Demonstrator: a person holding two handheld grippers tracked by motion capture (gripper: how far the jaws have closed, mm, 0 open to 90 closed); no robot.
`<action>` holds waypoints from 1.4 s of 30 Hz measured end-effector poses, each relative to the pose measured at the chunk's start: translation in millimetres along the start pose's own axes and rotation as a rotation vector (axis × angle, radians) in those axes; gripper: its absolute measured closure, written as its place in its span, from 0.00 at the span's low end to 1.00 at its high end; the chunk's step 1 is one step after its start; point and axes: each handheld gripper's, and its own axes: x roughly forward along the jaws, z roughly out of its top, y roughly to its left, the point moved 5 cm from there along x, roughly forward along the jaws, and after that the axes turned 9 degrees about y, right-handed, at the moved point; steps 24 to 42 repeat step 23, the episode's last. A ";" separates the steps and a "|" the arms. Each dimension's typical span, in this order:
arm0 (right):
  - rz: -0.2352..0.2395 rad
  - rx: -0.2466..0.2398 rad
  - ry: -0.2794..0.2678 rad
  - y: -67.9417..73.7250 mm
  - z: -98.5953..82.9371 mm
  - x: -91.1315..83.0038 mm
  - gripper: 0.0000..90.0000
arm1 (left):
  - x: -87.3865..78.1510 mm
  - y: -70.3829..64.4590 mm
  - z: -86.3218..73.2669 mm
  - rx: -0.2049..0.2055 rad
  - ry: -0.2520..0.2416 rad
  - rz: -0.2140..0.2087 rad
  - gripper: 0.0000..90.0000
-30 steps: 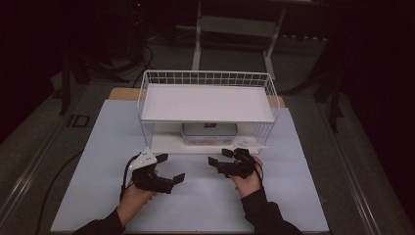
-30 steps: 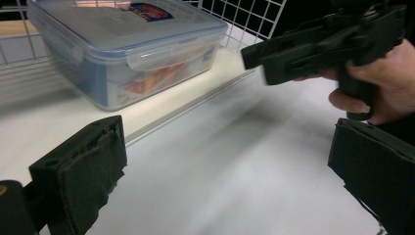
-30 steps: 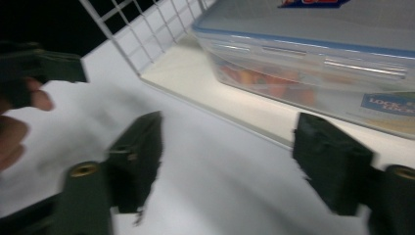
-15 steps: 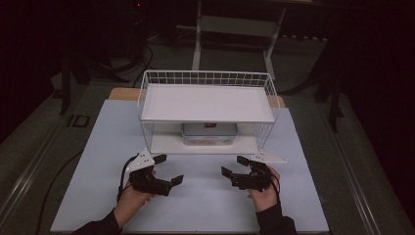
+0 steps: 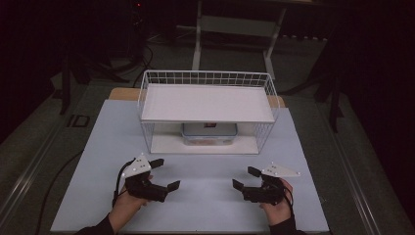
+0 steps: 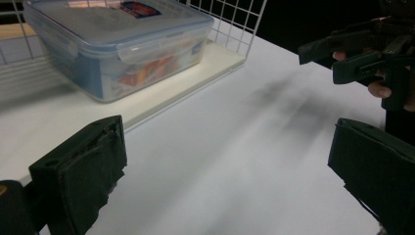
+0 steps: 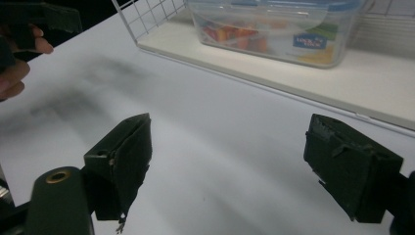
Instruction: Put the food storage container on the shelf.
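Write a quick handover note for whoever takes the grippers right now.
Left gripper: open, holds nothing, over the table in front of the rack.
Right gripper: open, holds nothing, at the same depth, to the right.
Box: lidded, on the rack's lower shelf, under the top shelf, untouched.
Done: nothing to see yet.
Left: probably reach in and grip the box.

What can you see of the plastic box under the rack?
The box is a clear, rectangular plastic food container with rounded corners and a bluish tint. Its lid is on, with a flap latch folded down on the side and a red and blue label on top. Orange and red contents show through the walls; what they are is unclear. It sits flat on the lower shelf of the white wire rack, near the middle, under the upper shelf. Nothing else touches it; both grippers are apart from it.
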 end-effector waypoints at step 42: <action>-0.040 0.003 0.051 -16.8 -25.4 -14.5 0.20 | 5.7 -1.1 -14.5 0.009 0.038 0.006 0.01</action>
